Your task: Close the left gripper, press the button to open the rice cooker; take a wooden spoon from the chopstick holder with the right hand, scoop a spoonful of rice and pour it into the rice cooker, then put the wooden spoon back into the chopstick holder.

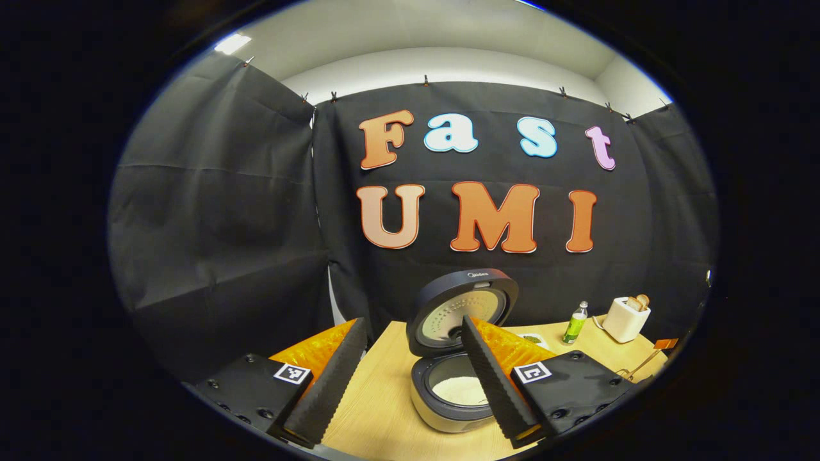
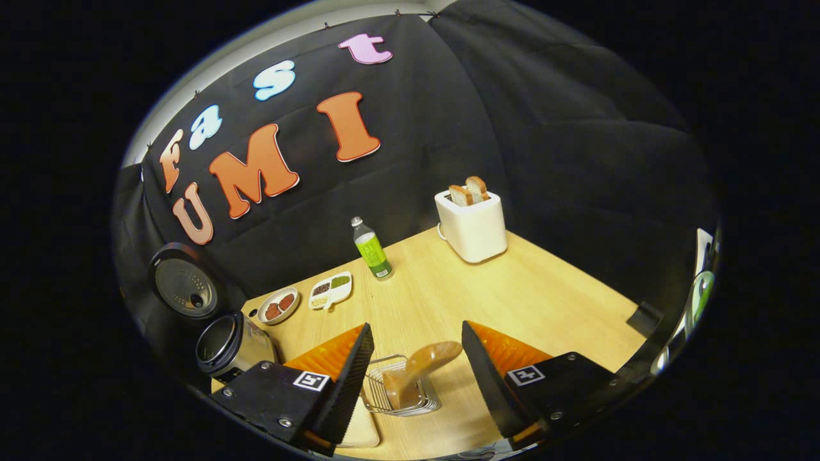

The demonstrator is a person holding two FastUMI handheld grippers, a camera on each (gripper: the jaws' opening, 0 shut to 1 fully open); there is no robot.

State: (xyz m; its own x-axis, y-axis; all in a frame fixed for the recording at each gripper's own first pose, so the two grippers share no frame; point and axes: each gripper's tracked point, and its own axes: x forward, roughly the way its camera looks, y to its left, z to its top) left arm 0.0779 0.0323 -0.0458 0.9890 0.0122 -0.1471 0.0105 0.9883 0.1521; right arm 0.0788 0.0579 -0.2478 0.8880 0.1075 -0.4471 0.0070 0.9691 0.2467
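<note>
Left gripper view: left gripper (image 1: 413, 374) raised above the counter (image 1: 378, 410), jaws spread wide, nothing held. Cooker (image 1: 451, 384) straight ahead between the jaws, nearer the right-hand finger, whose edge overlaps the pot rim at about 3 o'clock. Lid (image 1: 462, 310) up, standing at 12 o'clock from the pot, inner face toward the camera. White rice (image 1: 460, 389) low in the pot. No contact visible between jaws and cooker. Farther off at 2 o'clock: green bottle (image 1: 575, 323), then toaster (image 1: 626, 318) with bread in the slots. Small dish (image 1: 532, 338) just left of the bottle.

Right gripper view: right gripper (image 2: 415, 378) tilted, looking down at the counter (image 2: 512, 301), jaws wide apart, empty. Wire holder (image 2: 400, 387) lies between the jaws, a little toward the left-hand finger, low in the gap. Spoon (image 2: 419, 371) stands in the holder, bowl end up and leaning toward 2 o'clock, well clear of both fingers. Cannot tell whether the holder touches the left-hand finger; its rim passes just beside it. Pale block (image 2: 362, 429) under the left-hand finger, beside the holder.

Cooker (image 2: 227, 346) at 9 o'clock from the jaws, pot open, lid (image 2: 184, 282) raised behind it. Round plate (image 2: 278, 305) and divided tray (image 2: 331, 289) at 11 o'clock, near each other. Bottle (image 2: 371, 250) at 12 o'clock, upright. Toaster (image 2: 472, 221) at 1 o'clock, two slices sticking out, well apart from the holder.
</note>
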